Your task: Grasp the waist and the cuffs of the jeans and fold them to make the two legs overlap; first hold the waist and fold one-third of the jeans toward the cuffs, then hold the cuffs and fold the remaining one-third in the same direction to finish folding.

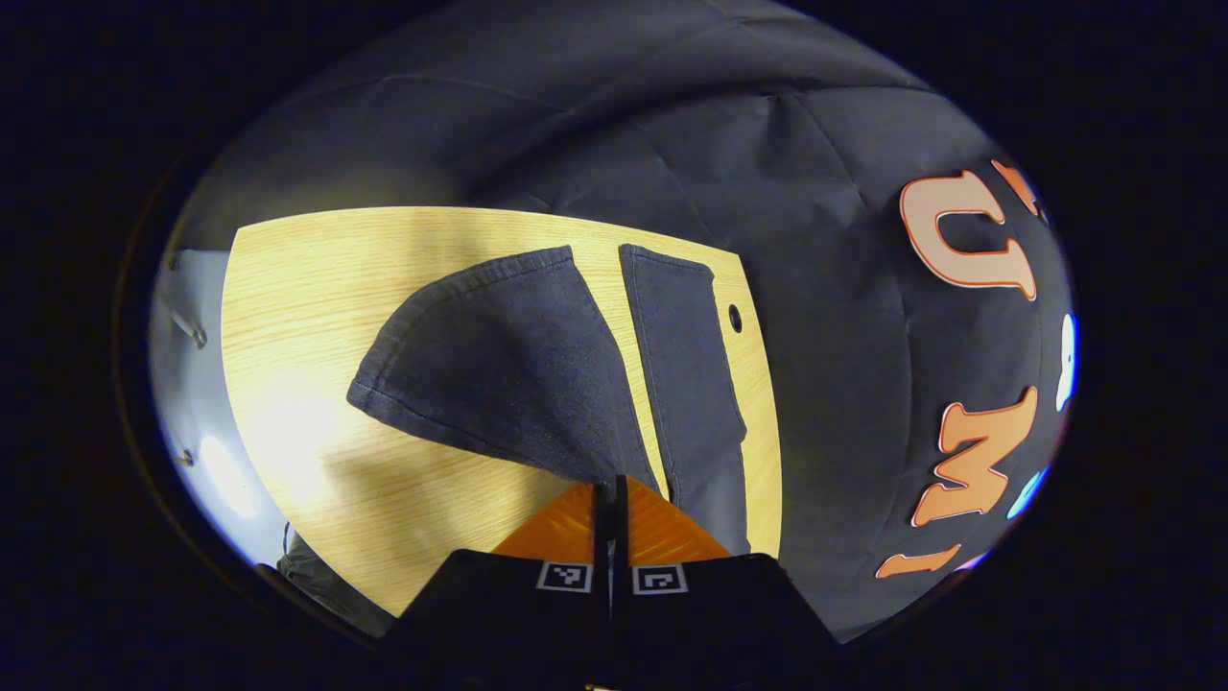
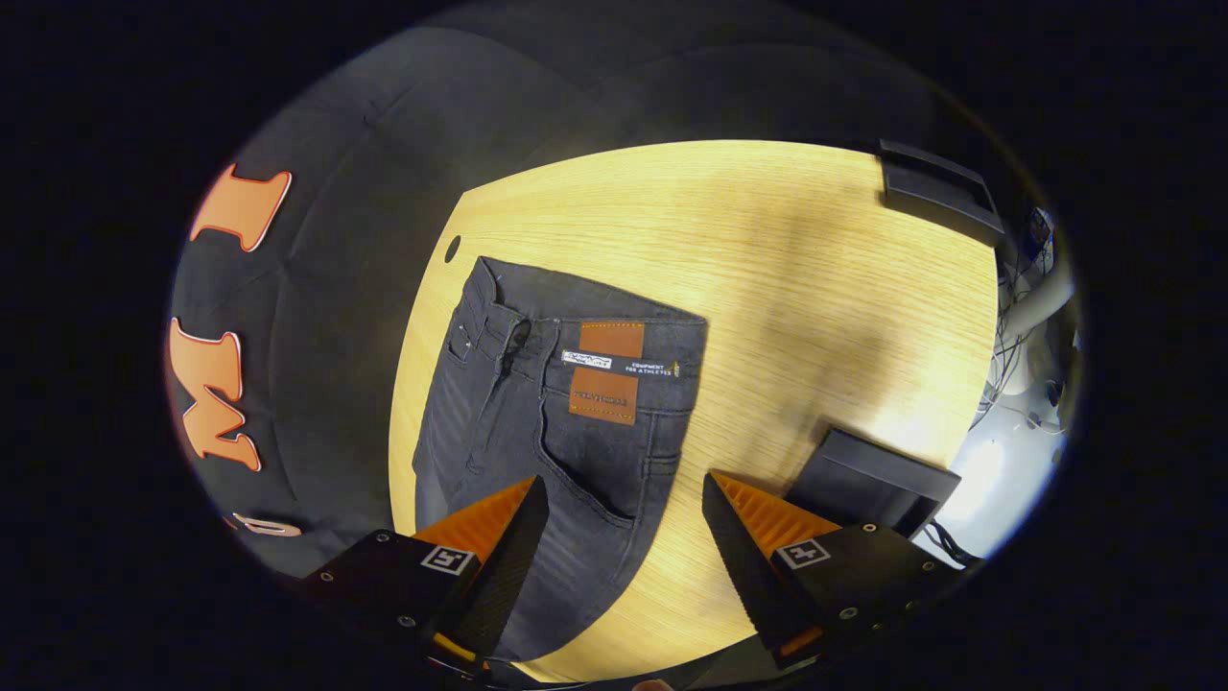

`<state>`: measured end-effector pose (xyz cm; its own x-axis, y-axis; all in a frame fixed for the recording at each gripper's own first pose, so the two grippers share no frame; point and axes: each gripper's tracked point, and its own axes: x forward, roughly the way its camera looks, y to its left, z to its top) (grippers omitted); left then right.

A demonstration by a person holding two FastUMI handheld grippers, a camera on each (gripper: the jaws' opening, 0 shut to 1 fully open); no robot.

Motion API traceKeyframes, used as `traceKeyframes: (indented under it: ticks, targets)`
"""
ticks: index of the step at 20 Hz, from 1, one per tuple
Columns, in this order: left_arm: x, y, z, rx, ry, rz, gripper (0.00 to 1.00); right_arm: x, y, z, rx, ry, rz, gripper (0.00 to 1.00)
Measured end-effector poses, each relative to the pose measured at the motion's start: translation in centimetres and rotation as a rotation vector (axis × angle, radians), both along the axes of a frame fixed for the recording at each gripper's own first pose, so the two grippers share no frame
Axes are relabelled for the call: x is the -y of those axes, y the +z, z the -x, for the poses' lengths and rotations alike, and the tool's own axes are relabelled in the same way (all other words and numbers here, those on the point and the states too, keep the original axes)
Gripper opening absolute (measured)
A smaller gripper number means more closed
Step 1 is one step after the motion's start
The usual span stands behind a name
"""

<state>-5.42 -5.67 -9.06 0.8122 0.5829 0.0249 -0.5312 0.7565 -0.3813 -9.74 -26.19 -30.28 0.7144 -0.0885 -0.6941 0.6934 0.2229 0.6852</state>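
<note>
Left tool (image 1: 610,499): fingers clenched together at the foot of the left gripper view, dark denim meeting their tips; whether cloth is pinched between them, cannot tell. From that point the jeans (image 1: 537,365) spread away over the wooden desk (image 1: 288,317): one leg lifted and twisted, its cuff hem (image 1: 422,331) curling towards the desk's left side, the other leg (image 1: 686,365) lying flat along the desk's right edge near a round cable hole (image 1: 735,318).

Right tool (image 2: 624,537): fingers released, wide apart, hovering over the hip of the jeans. Waist (image 2: 585,321) lies flat near the desk's far left corner, with a brown patch (image 2: 606,369) facing up. Dark flat object (image 2: 868,480) on the desk beside the right finger.
</note>
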Motion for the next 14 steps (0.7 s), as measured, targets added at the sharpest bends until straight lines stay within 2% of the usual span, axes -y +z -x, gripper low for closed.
traceKeyframes:
  ticks: [6, 9, 10, 11, 12, 13, 14]
  targets:
    - [-0.2, 0.2, -0.7, -0.009, -0.010, 0.001, 0.01, 0.2, -0.1, -1.8, 0.028, 0.022, 0.037, 0.95]
    - [-0.5, 0.1, -1.0, -0.007, -0.016, 0.009, 0.01, 0.6, -0.7, -2.2, 0.048, 0.011, 0.053, 0.74]
    - [-0.5, -0.1, -0.8, -0.004, -0.019, 0.012, 0.01, 0.7, -1.0, -2.2, 0.040, -0.009, 0.041, 0.61]
    - [-0.6, -0.1, -0.8, 0.001, -0.020, 0.013, 0.01, 0.6, -1.4, -2.6, 0.051, 0.000, 0.035, 0.44]
    - [-0.8, -0.1, -0.9, 0.003, -0.019, 0.016, 0.01, 0.4, -1.9, -3.0, 0.052, 0.009, 0.026, 0.40]
    - [-0.9, -0.3, -0.8, 0.004, -0.014, 0.020, 0.01, 0.2, -0.9, -2.7, 0.064, 0.024, 0.031, 0.27]
    - [-0.8, -0.3, -0.9, 0.005, -0.019, 0.018, 0.01, 0.5, -2.1, -3.9, 0.070, 0.052, 0.063, 0.24]
